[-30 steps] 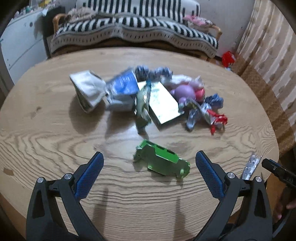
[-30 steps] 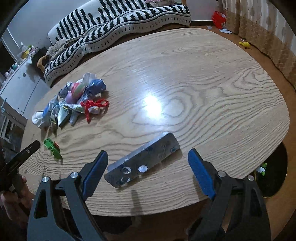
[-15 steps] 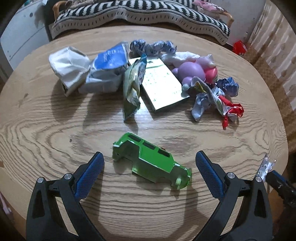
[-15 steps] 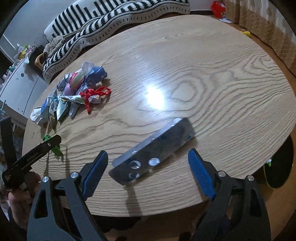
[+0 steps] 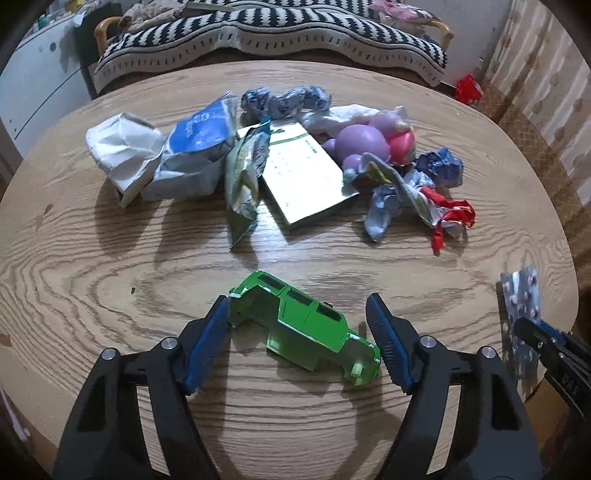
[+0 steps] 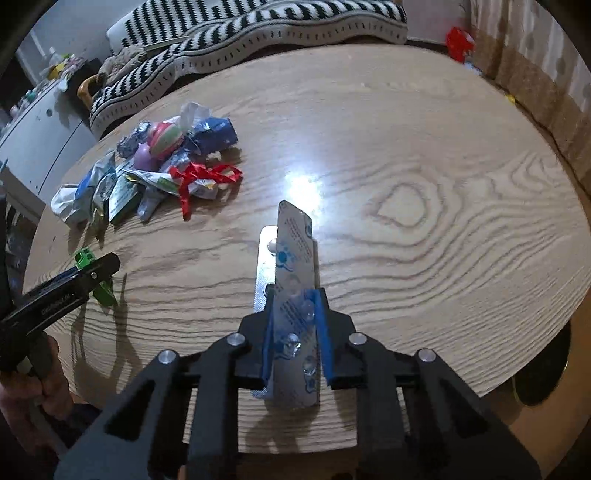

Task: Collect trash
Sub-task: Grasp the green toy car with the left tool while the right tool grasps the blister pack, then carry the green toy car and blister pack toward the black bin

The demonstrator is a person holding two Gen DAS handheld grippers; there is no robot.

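The right gripper [image 6: 293, 345] has its blue pads closing in on the silver blister pack [image 6: 294, 291], which stands on edge between them, its long strip rising up and away from the jaws and its lower end down by the near edge of the wooden table [image 6: 424, 177]; the pads look pressed against both faces of the foil, so I take it as gripped, narrow as the thing is. Held by one end like that, I would guess the strip is meant to be carried over to the rest of the rubbish. The left gripper [image 5: 297, 343] has its jaws partly open and closing, with the green toy car shell [image 5: 303, 325] lying on its side between them on the table; the left pad sits right at the car's front corner and the right pad just beside its tail, but I cannot say that they squeeze it yet. It straddles the car lengthwise, which seems the surest way to catch a hollow, slippery shell. Farther out, toward the striped sofa [image 5: 273, 33], the trash pile [image 5: 273, 158] lies gathered: crumpled bags, wrappers, a flat card, a purple and pink toy, red ribbon.
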